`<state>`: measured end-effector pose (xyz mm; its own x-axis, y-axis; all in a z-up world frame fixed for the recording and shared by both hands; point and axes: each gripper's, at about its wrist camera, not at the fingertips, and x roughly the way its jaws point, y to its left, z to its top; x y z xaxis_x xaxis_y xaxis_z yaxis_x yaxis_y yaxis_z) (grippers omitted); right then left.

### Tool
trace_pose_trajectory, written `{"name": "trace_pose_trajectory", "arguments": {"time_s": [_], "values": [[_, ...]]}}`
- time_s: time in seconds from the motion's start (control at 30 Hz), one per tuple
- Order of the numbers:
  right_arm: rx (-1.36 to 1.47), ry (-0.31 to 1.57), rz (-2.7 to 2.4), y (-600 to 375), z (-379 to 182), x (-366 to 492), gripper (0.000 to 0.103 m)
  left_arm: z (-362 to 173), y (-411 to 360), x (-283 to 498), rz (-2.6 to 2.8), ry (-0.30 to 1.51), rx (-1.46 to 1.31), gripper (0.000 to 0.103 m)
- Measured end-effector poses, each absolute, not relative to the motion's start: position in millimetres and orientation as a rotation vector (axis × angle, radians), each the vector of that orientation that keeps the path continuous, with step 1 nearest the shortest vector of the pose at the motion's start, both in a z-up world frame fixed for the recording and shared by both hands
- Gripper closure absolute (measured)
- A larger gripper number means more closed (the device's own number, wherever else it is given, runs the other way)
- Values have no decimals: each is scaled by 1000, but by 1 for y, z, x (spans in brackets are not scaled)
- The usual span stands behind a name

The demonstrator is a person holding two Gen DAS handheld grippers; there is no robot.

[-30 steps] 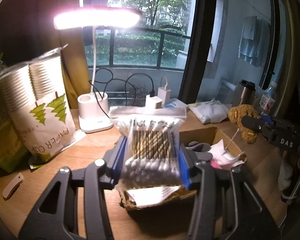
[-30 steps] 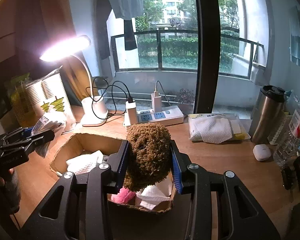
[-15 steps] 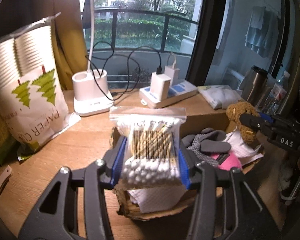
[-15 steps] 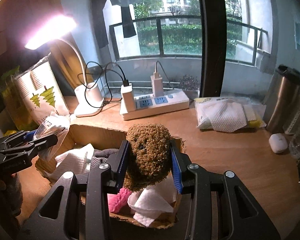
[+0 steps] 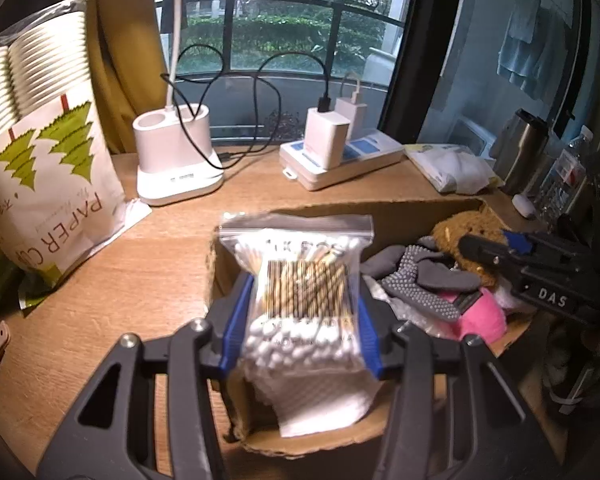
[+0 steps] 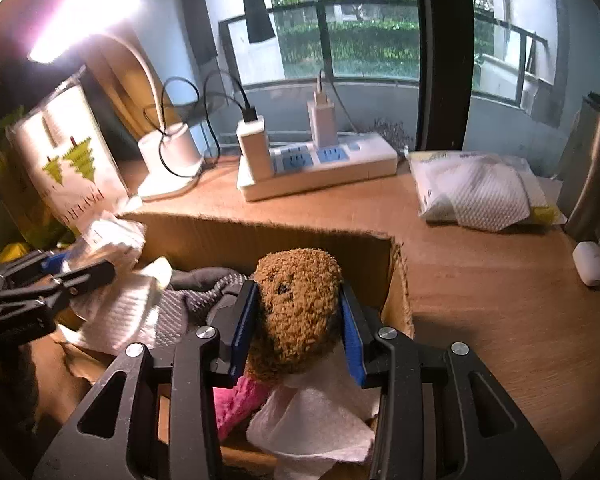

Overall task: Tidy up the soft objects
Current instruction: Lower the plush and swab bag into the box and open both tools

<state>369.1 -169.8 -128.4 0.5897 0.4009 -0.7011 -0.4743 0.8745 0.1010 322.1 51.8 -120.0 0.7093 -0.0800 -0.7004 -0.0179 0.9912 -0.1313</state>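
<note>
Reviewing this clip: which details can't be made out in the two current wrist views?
- Cardboard box floor: both views, covered by its contents.
- Print on the cotton swab bag: left wrist view, blurred.
- Plush toy lower part: right wrist view, hidden behind the right tongs.
- Lamp head: left wrist view, cut off at the top edge.

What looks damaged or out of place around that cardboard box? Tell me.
The brown cardboard box has ragged, torn edges along its near rim and its right corner. Inside, the grey dotted gloves, the pink fuzzy item and the white tissues lie jumbled together. Nothing looks spilled.
</note>
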Motion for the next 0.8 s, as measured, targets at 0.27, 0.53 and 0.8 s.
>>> {"name": "trace_pose_trajectory", "arguments": {"time_s": [0.27,0.53,0.8], "values": [[-112,796,505,-169,-128,369,59,-118,45,321,-47,789,-113,49],[-106,772,491,-172,-117,362,48,-104,42,313,-58,749,-116,36],[-105,744,482,-176,-104,348,48,-90,43,300,-53,709,-121,35]]}}
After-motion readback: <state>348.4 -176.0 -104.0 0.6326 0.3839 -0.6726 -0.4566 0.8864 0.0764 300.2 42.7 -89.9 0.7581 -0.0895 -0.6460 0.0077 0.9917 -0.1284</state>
